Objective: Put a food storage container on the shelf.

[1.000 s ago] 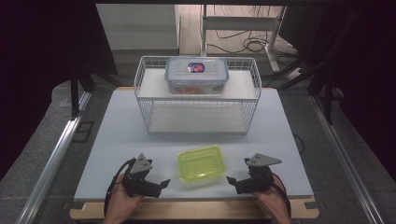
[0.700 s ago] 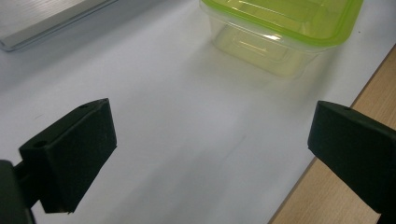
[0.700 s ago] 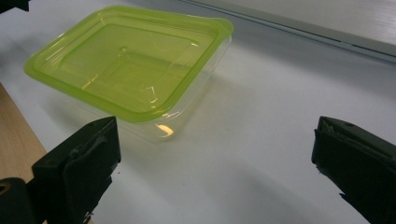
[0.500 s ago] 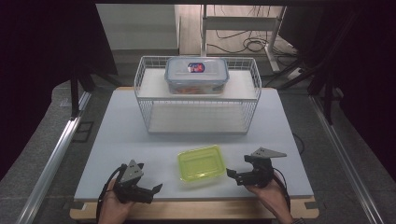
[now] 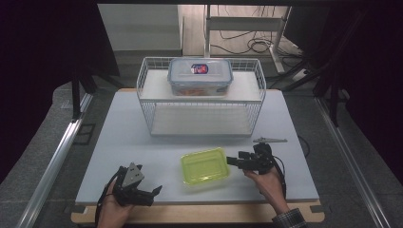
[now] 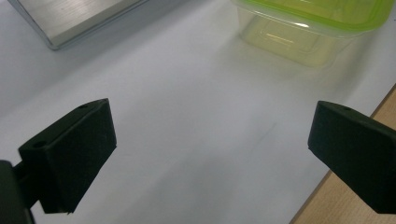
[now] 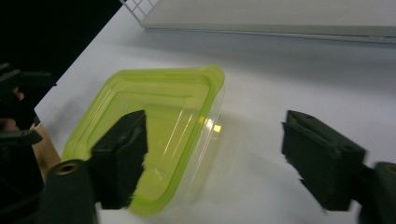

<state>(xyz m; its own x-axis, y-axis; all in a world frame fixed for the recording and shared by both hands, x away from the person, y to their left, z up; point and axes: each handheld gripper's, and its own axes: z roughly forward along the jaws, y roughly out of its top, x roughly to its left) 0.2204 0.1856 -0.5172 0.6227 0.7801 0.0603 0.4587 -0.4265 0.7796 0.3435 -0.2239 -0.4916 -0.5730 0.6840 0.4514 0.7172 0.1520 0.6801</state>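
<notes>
Left tongs (image 5: 153, 191) agape, held low, right tongs (image 5: 231, 161) partly apart, jaws just closing

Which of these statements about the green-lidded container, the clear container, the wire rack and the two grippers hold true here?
1. The green-lidded container sits on the table, in front of the wire rack. True.
2. The clear container lies under the rack. False: it rests on the rack's top shelf.
3. The left gripper grips the green-lidded container. False: its fingers stand open over bare table.
4. The right gripper is at that container's right edge, nothing pinched. True.
</notes>
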